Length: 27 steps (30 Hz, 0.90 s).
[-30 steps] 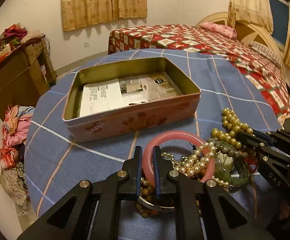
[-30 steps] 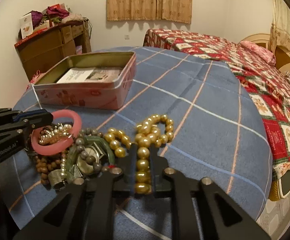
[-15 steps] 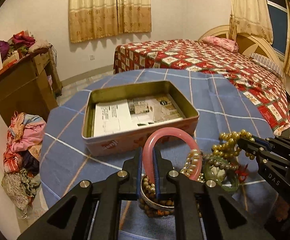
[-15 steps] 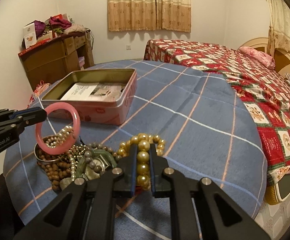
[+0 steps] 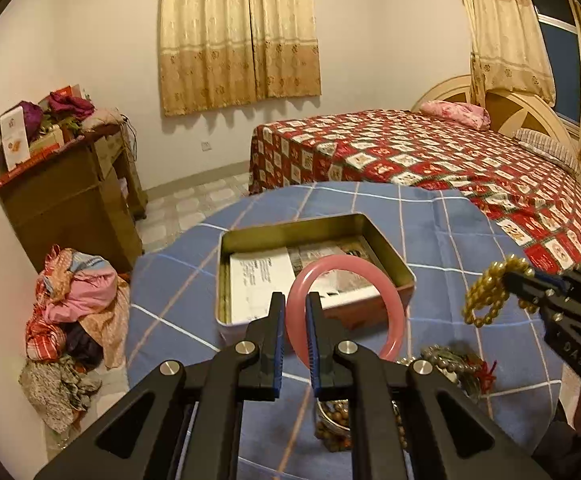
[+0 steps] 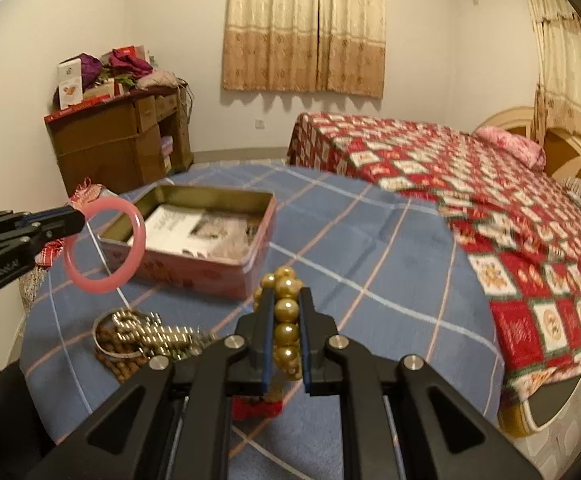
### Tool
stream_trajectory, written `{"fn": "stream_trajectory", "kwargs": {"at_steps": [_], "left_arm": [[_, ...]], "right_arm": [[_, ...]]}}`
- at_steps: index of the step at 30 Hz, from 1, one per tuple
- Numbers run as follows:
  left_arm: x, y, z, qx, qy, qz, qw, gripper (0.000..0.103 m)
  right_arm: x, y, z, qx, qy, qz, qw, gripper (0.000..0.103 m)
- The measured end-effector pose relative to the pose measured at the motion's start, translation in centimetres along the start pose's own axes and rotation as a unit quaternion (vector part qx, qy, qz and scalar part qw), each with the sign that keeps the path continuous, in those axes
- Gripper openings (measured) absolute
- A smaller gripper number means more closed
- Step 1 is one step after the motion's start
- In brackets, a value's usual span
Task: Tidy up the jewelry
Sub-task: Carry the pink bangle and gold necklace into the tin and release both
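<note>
My left gripper [image 5: 295, 312] is shut on a pink bangle [image 5: 394, 304], which hangs in the air just short of the open tin box [image 5: 314, 222]. The same bangle [image 6: 106, 280] shows at the left of the right wrist view, clamped by the left gripper [image 6: 76, 216]. My right gripper [image 6: 286, 300] is shut on a strand of gold beads [image 6: 287, 334], lifted off the table; those gold beads [image 5: 486, 296] dangle at the right of the left wrist view. Paper sheets line the tin box [image 6: 210, 280].
A heap of remaining jewelry [image 6: 142, 336] with brown beads and a silver bangle lies on the blue checked tablecloth [image 6: 370, 264]. More of that heap [image 5: 450, 364] sits under the left gripper. A bed [image 5: 430, 152], wooden cabinet [image 5: 66, 200] and clothes pile [image 5: 74, 312] surround the table.
Both grippers have risen, lifting the pink bangle and the gold bead strand clear of the jewelry heap. The tin box now sits lower in both views.
</note>
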State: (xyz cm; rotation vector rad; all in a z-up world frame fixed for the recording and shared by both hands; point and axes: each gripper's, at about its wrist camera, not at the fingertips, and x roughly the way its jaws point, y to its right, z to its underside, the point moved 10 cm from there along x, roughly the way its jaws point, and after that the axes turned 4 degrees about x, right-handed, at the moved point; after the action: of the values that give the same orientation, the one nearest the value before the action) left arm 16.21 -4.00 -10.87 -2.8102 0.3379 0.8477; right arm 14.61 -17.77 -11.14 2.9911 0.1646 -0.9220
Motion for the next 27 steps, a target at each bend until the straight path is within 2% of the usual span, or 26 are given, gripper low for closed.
{"fn": "stream_trajectory", "kwargs": {"at_steps": [4, 14, 27], "left_arm": [[0.5, -0.6, -1.0, 0.004, 0.004, -0.011, 0.9999, 0.009], [3.1, -3.0, -2.9, 0.005, 0.002, -0.057, 0.9984, 0.009], [8.3, -4.8, -3.9, 0.008, -0.018, -0.091, 0.9956, 0.009]], "right_arm": [[-0.2, -0.7, -1.9, -0.005, 0.013, -0.016, 1.0, 0.013], [1.6, -2.7, -6.2, -0.034, 0.047, -0.02, 0.998, 0.013], [7.6, -5.1, -6.5, -0.056, 0.026, -0.035, 0.997, 0.013]]}}
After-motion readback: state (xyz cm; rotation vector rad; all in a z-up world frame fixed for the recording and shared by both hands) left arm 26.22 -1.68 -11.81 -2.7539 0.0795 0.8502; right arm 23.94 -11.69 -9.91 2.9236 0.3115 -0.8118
